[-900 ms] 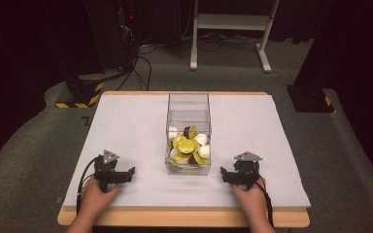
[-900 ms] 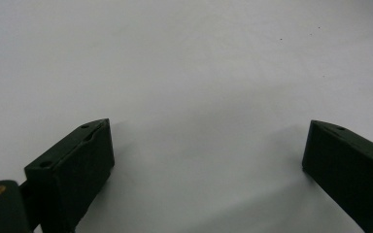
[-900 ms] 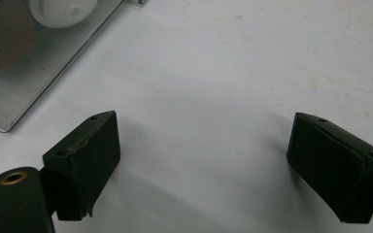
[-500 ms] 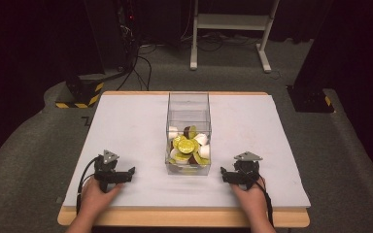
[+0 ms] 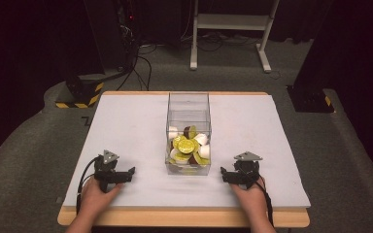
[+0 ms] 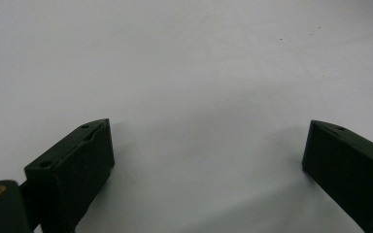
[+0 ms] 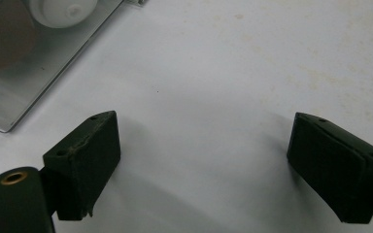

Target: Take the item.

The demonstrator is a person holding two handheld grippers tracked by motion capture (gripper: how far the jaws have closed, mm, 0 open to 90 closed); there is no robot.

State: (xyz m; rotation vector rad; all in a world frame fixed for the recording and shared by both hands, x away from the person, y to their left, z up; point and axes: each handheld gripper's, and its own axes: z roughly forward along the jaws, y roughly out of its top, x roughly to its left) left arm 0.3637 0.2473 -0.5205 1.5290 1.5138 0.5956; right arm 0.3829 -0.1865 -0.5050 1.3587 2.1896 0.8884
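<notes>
White tabletop (image 5: 126, 121): clear box (image 5: 188, 133) of capsules, seemingly, lies between wide-open, empty left gripper (image 5: 124, 175) and right gripper (image 5: 228, 175); right looks nearer.

High view: white table top (image 5: 126, 126) evenly lit from above, bright but not blown out; room behind drops to near black, floor dim grey. Picture soft overall, low detail, slight blockiness. Clear box (image 5: 188, 131) shows faint reflections on its walls, no hard glare. Short soft shadows under both hands. Left gripper view: surface lit brightest at top left, falling to grey lower down; diffuse shadows pool beside each black jaw; jaws slightly out of focus, surface nearly featureless. Right gripper view: similar soft light, faint warm blotches on the surface at right; box corner (image 7: 43, 63) at top left blurred with a dull sheen; near jaw edges soft.
</notes>
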